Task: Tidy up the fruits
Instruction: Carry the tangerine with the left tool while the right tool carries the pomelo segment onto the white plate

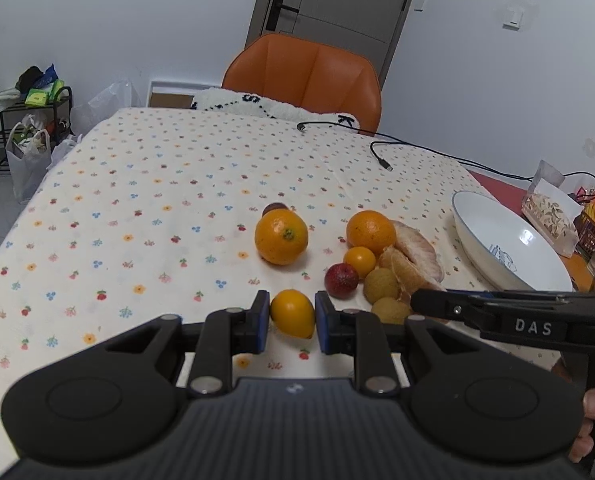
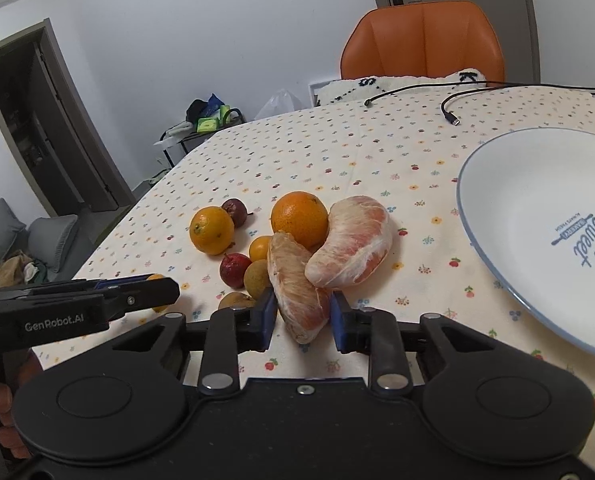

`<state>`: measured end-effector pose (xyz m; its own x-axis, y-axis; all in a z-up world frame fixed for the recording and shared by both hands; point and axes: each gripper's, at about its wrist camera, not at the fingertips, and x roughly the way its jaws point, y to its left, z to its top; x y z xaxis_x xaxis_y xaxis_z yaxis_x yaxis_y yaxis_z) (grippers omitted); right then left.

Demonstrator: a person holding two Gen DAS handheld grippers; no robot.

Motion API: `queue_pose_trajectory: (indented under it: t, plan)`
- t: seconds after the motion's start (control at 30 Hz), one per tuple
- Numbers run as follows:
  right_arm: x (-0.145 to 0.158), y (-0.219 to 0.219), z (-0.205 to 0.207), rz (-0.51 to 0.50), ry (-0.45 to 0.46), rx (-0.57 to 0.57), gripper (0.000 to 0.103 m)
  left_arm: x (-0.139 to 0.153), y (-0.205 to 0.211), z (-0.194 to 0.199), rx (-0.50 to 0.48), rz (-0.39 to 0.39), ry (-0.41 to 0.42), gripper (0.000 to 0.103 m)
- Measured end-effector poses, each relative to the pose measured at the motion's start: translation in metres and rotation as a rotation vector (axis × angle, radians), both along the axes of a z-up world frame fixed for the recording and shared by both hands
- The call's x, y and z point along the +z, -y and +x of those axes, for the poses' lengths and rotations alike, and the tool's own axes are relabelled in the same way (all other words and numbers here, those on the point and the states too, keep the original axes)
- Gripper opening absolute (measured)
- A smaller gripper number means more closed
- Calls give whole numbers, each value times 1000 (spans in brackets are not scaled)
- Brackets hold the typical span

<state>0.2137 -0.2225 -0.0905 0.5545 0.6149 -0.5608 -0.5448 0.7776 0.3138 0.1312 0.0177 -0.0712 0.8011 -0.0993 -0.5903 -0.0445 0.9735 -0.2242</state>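
My left gripper (image 1: 292, 316) is shut on a small yellow-orange fruit (image 1: 292, 313) that rests on the flowered tablecloth. In the right wrist view my right gripper (image 2: 303, 316) is shut on the nearer peeled pomelo segment (image 2: 297, 296), its blue pads pressing both sides. A second pomelo segment (image 2: 353, 240) leans on it. Behind lie two oranges (image 2: 299, 219) (image 2: 211, 230), a small orange fruit (image 2: 260, 248), a red fruit (image 2: 235, 269), a dark purple fruit (image 2: 234, 212) and brownish round fruits (image 2: 257, 278). A white bowl (image 2: 509, 184) with a blue rim stands to the right, nothing in it.
An orange chair (image 1: 303, 74) stands at the table's far side with a white cushion (image 1: 233, 100). Black cables (image 1: 381, 156) lie on the far right of the cloth. A packet (image 1: 551, 208) sits beyond the bowl. A shelf with bags (image 1: 29, 128) is off the table's left.
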Motion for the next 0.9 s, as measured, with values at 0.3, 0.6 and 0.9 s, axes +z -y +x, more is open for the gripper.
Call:
queue_pose_trajectory:
  t: [0.3,0.6,0.9]
  plan:
    - [6,24,-10,49,13,13,20,13,11,-3,9,17,31,22]
    - [20,49,-23,103,67,0,20,29,36,-5,-24,40,72,22]
    - [29,75,-30,109,104,-66,20,36,61,-2,-82,32,91,22]
